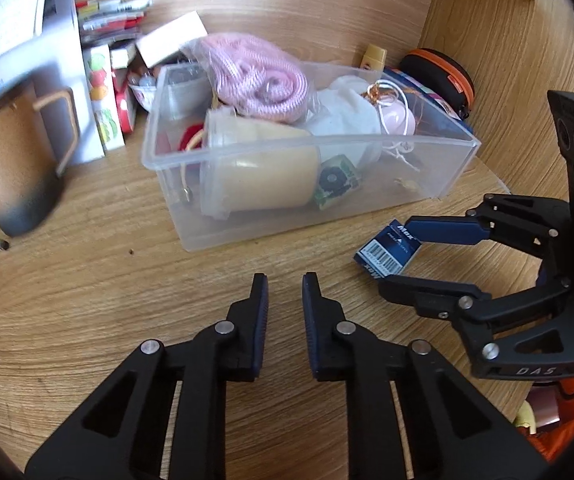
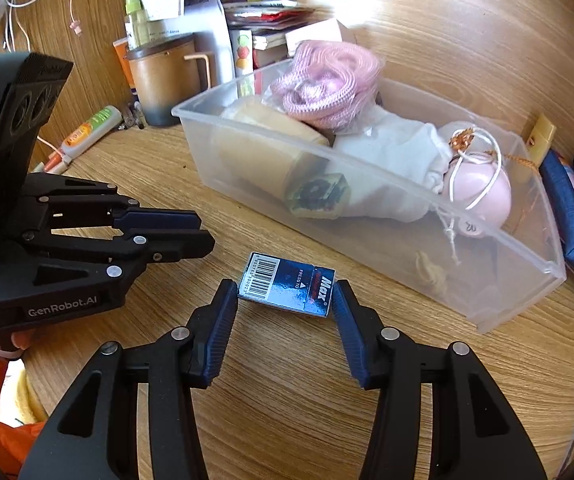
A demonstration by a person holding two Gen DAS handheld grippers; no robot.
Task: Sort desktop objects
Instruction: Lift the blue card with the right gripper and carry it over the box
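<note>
Right gripper (image 2: 285, 294) has its jaws on either side of the one small blue box (image 2: 287, 289) on the table, just in front of the clear bin (image 2: 487, 236), pads at its two short ends. Whether they press, can't tell. Grip it square, lift clear of the bin wall, then drop it in. Left gripper (image 1: 285, 292): jaws nearly together, nothing between. One bin, one mug (image 1: 15, 160), two grippers.
</note>
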